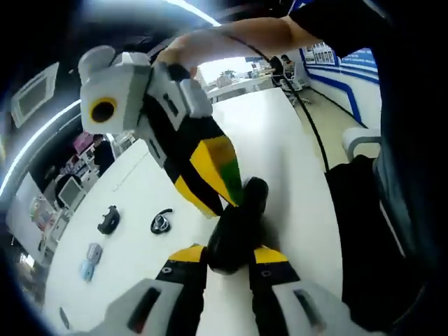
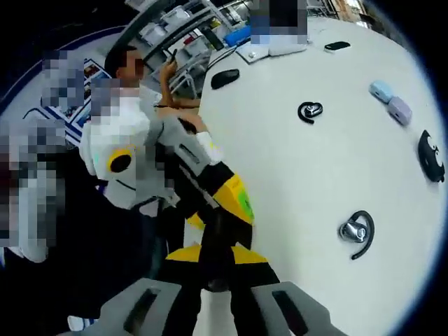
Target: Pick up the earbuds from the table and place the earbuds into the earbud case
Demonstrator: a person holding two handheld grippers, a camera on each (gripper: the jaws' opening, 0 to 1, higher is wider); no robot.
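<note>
A black earbud case sits between the jaws of my left gripper, which is shut on it above the white table. My right gripper reaches in from the upper left, with its yellow-and-black fingers closed against the case's upper end. In the right gripper view the dark case fills the gap of my right gripper, and the left gripper meets it from above. Two black earbuds lie on the table: one with a silver body, one farther off. One earbud also lies beyond the left jaws.
A pale blue case and a lilac case lie near the table's far side, with a black curled item beside them. Another small black item and pale cases lie to the left. A person sits at the table edge.
</note>
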